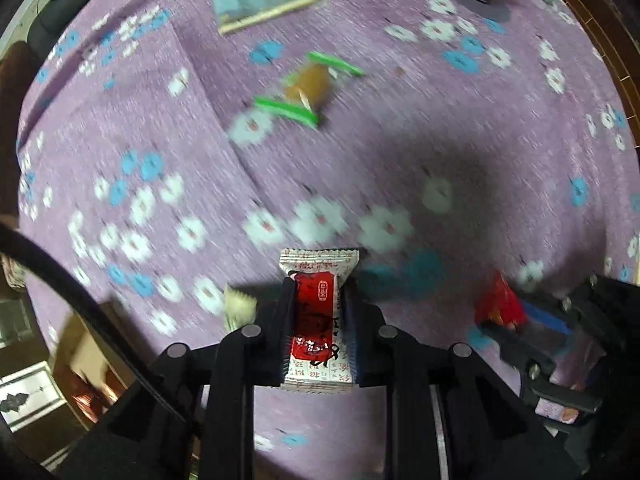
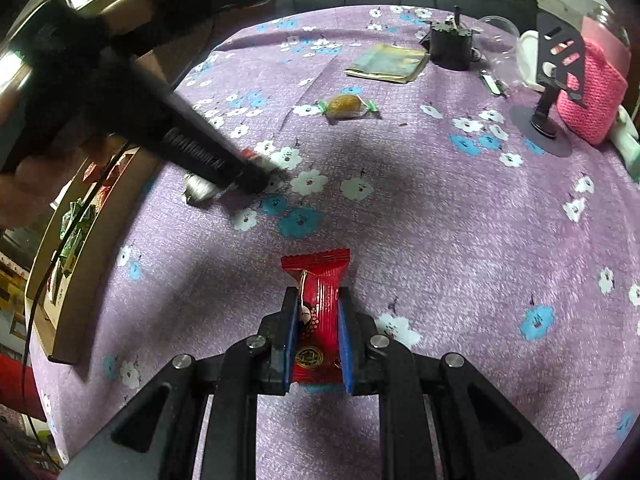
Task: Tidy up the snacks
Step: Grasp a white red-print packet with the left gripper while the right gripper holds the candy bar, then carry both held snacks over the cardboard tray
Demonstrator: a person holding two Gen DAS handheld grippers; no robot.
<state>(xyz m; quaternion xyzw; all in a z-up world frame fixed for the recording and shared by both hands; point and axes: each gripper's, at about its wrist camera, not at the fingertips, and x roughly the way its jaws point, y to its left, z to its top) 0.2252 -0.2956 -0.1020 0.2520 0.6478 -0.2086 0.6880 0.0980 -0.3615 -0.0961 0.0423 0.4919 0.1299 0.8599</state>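
Purple flowered tablecloth [image 2: 460,220] covering the table, a worn booklet [image 2: 388,63] lying flat far back, a pink knitted cover [image 2: 596,96] sitting beside a black stand [image 2: 546,120], a dark pot [image 2: 450,46] standing near the booklet.

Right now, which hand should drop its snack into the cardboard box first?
Probably left: the left gripper hangs nearer the brown cardboard box, clamping a red-and-white wrapped candy. The right gripper holds a red wrapped candy farther away.

The left wrist view is aimed almost straight down, close over the purple floral tablecloth [image 1: 400,128]. The right wrist view is angled lower, reaching the table's far edge. A green-wrapped pastry [image 1: 306,88] [image 2: 346,106] toward 12 o'clock is shared by both.
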